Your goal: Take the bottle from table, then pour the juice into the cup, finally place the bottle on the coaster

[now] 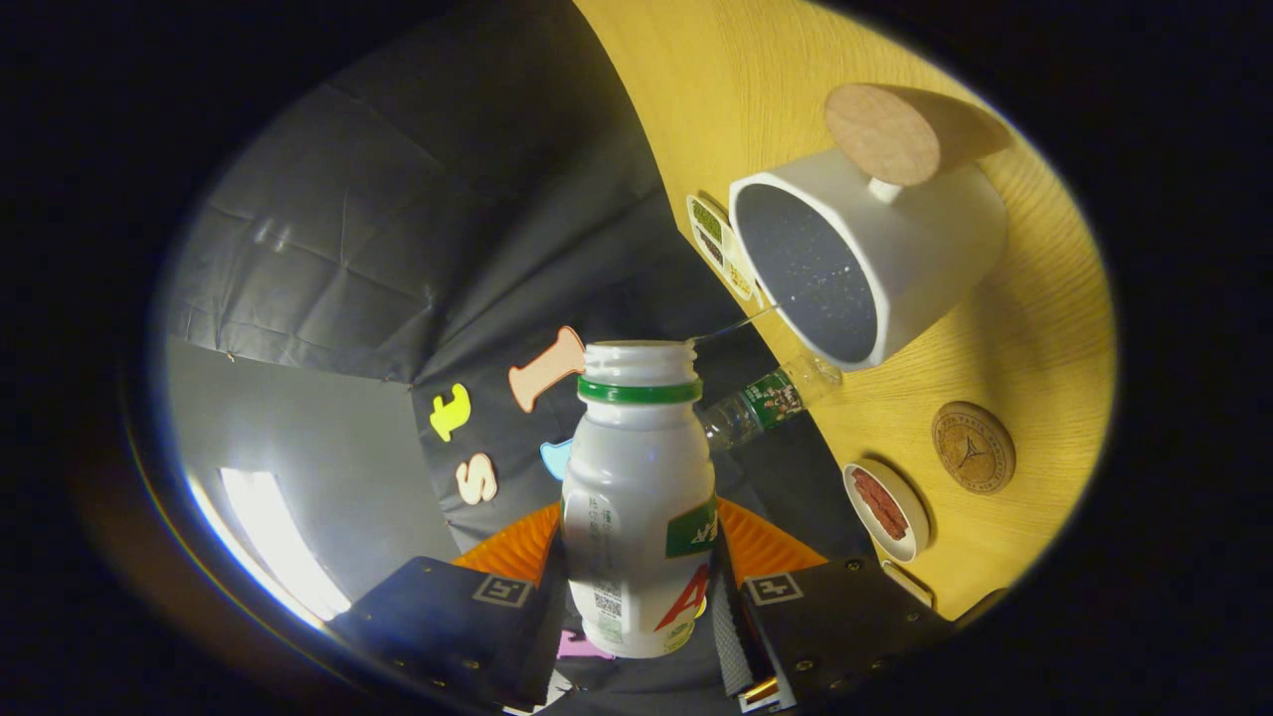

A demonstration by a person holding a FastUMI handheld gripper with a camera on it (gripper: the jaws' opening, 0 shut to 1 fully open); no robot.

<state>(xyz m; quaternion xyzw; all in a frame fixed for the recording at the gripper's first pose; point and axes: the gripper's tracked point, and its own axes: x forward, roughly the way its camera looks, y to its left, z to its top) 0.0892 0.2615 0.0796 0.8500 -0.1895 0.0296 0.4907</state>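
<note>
Two bottles: a white bottle (636, 497) clamped between the gripper (636, 607) fingers, a clear bottle (771, 403) beyond it. One cup (875, 249). Beside the cup: two coasters, cork (883, 132) and dark (973, 447); one small dish (887, 507).

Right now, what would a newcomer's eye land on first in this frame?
First, the white bottle, cap off, clamped between the jaws of the gripper and tipped toward the cup. Next, the white cup just beyond its mouth on the wooden table, with a thin stream crossing to its rim. A round coaster lies on the table beside the cup, and a small dish lies near it.
</note>
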